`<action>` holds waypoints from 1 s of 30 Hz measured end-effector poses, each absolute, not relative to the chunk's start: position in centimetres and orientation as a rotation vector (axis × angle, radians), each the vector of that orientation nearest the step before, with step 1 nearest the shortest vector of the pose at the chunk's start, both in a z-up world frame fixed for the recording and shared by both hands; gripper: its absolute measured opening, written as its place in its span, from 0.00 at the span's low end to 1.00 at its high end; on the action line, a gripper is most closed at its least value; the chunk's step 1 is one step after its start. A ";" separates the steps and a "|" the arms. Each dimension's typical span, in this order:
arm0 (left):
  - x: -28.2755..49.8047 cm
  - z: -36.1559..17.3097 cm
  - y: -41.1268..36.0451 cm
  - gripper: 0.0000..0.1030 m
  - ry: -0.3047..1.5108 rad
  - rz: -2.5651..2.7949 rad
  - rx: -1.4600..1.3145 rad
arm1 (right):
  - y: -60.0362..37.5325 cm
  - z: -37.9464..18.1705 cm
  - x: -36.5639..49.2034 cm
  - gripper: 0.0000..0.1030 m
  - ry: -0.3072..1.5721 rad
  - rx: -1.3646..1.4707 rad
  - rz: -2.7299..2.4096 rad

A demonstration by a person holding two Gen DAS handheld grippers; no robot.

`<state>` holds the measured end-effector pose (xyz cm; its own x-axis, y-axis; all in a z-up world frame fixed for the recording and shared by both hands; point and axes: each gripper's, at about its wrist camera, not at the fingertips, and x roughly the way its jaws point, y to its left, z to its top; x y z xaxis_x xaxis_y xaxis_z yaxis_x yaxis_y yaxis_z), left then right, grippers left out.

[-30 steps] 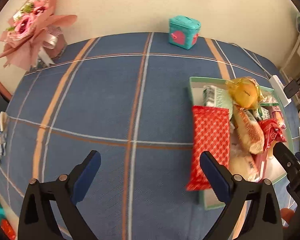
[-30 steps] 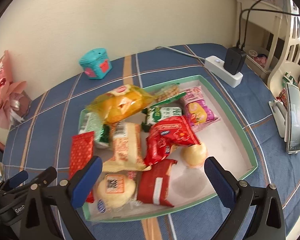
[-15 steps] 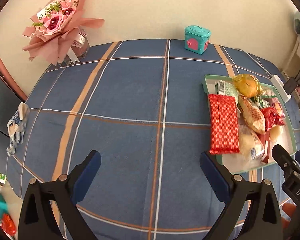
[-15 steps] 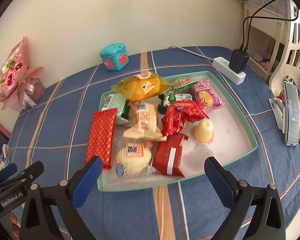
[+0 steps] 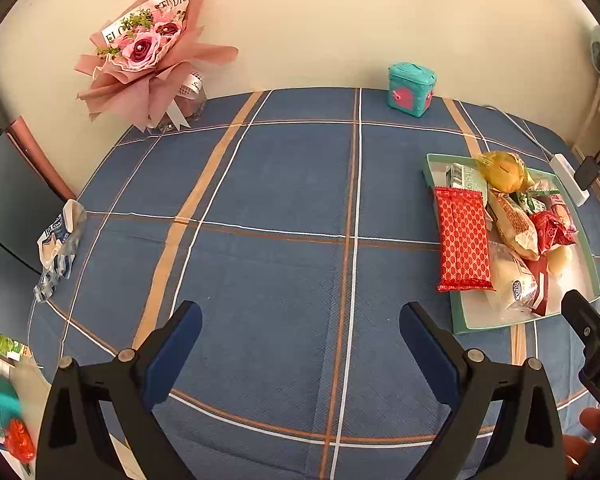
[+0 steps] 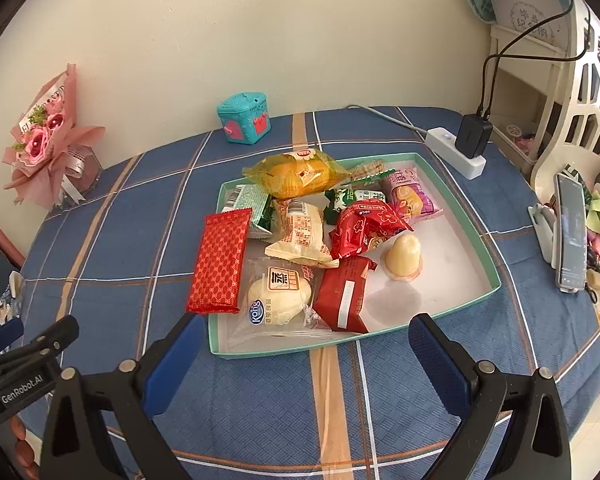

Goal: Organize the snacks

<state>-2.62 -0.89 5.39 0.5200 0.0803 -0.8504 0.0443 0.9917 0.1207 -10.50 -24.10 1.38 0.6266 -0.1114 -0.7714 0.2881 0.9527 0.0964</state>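
Observation:
A shallow teal-rimmed tray [image 6: 456,200] [image 5: 458,320] on the blue checked tablecloth holds several wrapped snacks. A red patterned packet [image 6: 220,260] [image 5: 463,246] lies across the tray's left rim. Inside are a yellow bag [image 6: 296,174], a clear-wrapped bun [image 6: 278,296], a red bag [image 6: 366,228], a dark red bar [image 6: 346,294] and a pale jelly cup [image 6: 404,256]. My right gripper [image 6: 304,346] hangs open just in front of the tray's near edge, empty. Over bare cloth to the tray's left, my left gripper [image 5: 300,340] is open and empty.
A teal toy box [image 6: 244,118] and a pink bouquet [image 5: 148,48] stand by the back wall. A white power strip [image 6: 456,152] with a black charger lies at back right, a phone on a stand [image 6: 570,232] at the right edge, a crumpled wrapper [image 5: 58,242] at the left edge.
Both grippers have drawn back toward the near side and risen, so the tray and table look smaller. The red patterned packet stays across the tray's left rim. Both stay open.

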 end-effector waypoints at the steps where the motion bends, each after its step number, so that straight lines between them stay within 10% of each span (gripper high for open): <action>1: -2.6 5.4 -0.9 0.96 1.025 0.020 0.135 | -24.1 1.4 -10.5 1.00 0.866 0.217 -0.232; 30: -2.5 5.3 -0.7 0.96 1.040 0.014 0.144 | -24.4 1.1 -10.4 1.00 0.884 0.195 -0.262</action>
